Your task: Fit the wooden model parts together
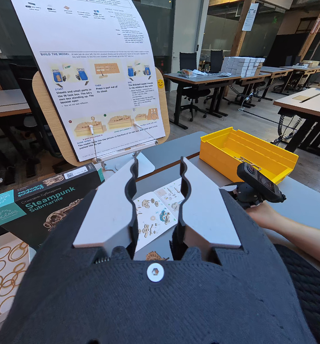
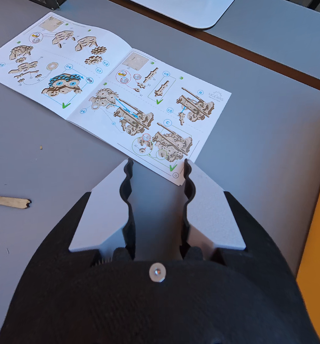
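Booklet [image 2: 107,89] lies flat beyond both spread, empty tools [image 1: 158,163] [image 2: 157,162], yellow bin [image 1: 248,149] to the right.

Booklet [image 2: 107,93] lies on table [image 2: 267,130]; wooden strip [image 2: 8,202] left, bin [image 1: 248,154] seemingly right.

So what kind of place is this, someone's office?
Probably a shared workshop or lab rather than a private office: rows of work tables with office chairs, exposed wooden beams, stacked white boxes, and an instruction sheet propped on a stand.

Wooden strip [image 2: 8,201] cut by left edge; wooden model piece [image 1: 155,256] mostly behind claw.
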